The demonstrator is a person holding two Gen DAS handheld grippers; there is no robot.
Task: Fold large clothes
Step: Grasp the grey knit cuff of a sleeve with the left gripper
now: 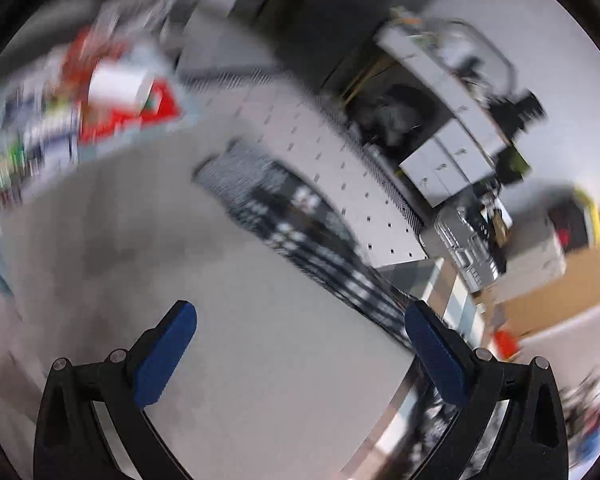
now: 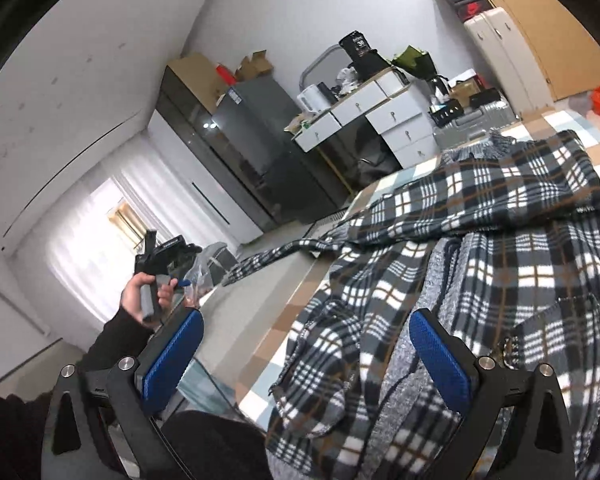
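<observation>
A plaid garment (image 2: pixel 480 280) in black, white and brown, with a grey knit lining, lies spread over the checked table cloth (image 2: pixel 272 340). One sleeve (image 2: pixel 276 256) trails left onto a grey surface. My right gripper (image 2: pixel 306 344) hangs open above the garment's near left edge, nothing between its blue pads (image 2: pixel 440 356). In the blurred left wrist view, my left gripper (image 1: pixel 300 348) is open over a grey surface (image 1: pixel 260 360), with the plaid sleeve (image 1: pixel 300 220) lying ahead of it. The right wrist view shows a hand (image 2: pixel 146 294) holding the left gripper's handle at far left.
A white desk with drawers (image 2: pixel 380 120), a dark fridge (image 2: pixel 256 136) and a suitcase (image 2: pixel 472 128) stand beyond the table. A window with white curtains (image 2: pixel 100 240) is at left. Blurred red and white boxes (image 1: pixel 120 96) lie at the left gripper's upper left.
</observation>
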